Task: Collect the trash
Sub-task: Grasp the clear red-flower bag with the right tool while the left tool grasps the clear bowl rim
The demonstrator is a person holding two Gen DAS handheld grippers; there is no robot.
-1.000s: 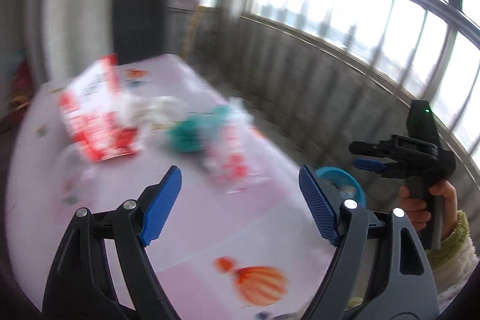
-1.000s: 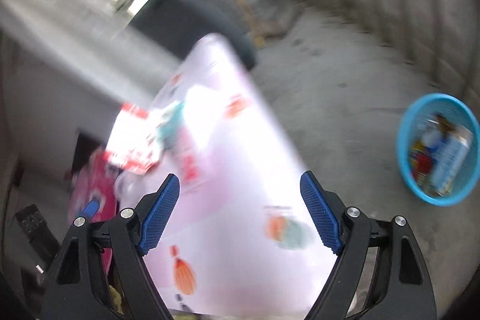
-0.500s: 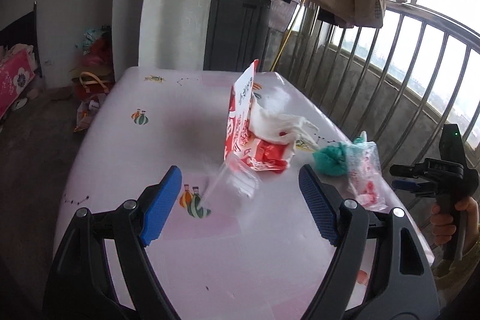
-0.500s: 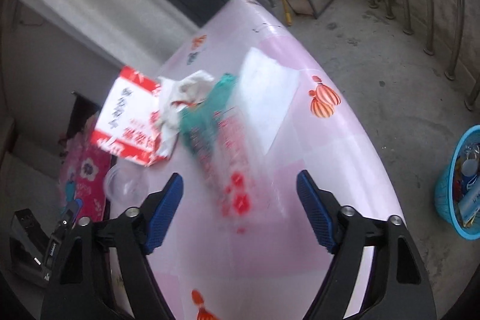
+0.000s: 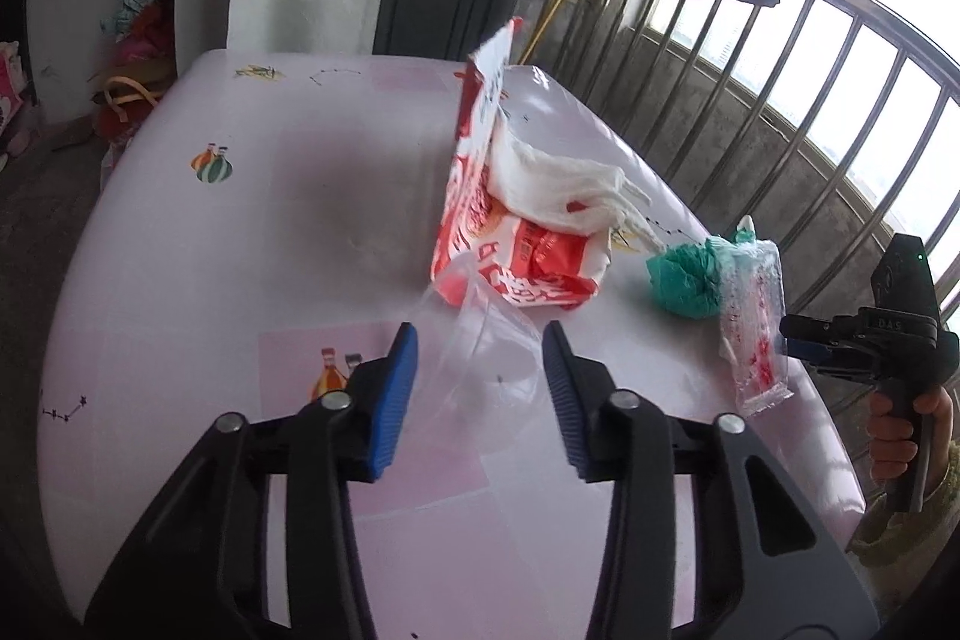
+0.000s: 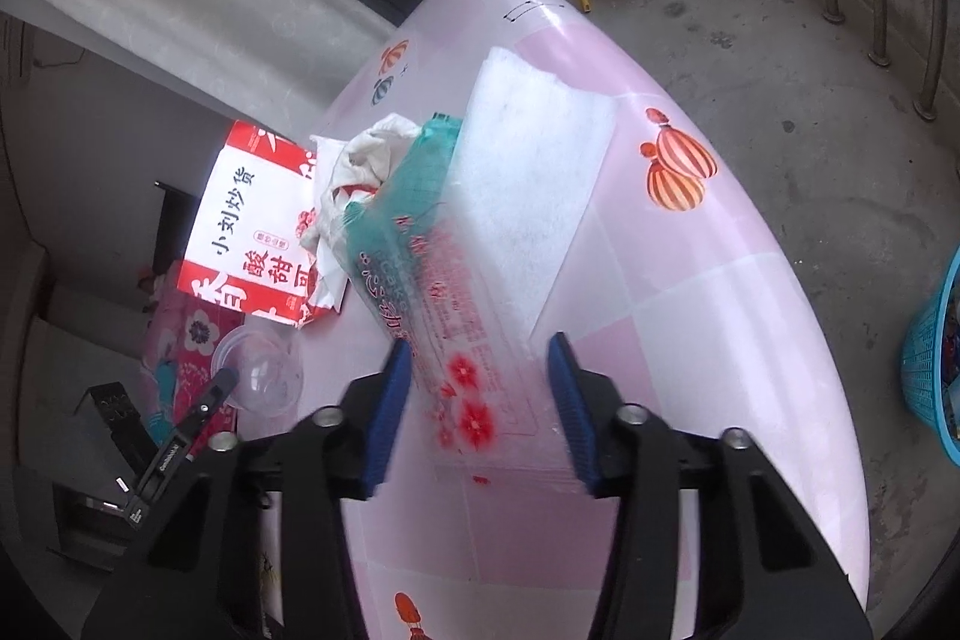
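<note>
The left tongs (image 5: 480, 370) hover low over the near part of the pink tabletop (image 5: 252, 232), their blue pads spread apart and released. Between the pads lies a clear plastic cup (image 5: 486, 346), on its side on the tabletop; whether the pads touch it cannot be told. Just beyond the cup stands a red and white snack bag (image 5: 480, 196), torn open and propped upright, with a crumpled white tissue (image 5: 558, 190) spilling from it to the right. Further right sits a green plastic wad (image 5: 684, 280), touching a clear wrapper with red flowers (image 5: 756, 334) that lies near the right edge of the tabletop.

The right tongs (image 6: 480, 388) also stand released, pads apart, reaching in over that edge. The near end of the flowered wrapper (image 6: 444, 316) lies between the pads; contact cannot be told through the blur. In this view the wrapper stretches away toward the green wad (image 6: 426, 148) and the tissue (image 6: 372, 154), with the snack bag (image 6: 252, 220) behind them to the left and the clear cup (image 6: 264, 370) near the left tongs' tip (image 6: 210, 394). A white sheet (image 6: 528, 172) lies flat on the tabletop just right of the wrapper.

A blue basket (image 6: 930, 364) holding rubbish stands on the concrete floor (image 6: 780, 100) at the far right, well apart from the tabletop.
</note>
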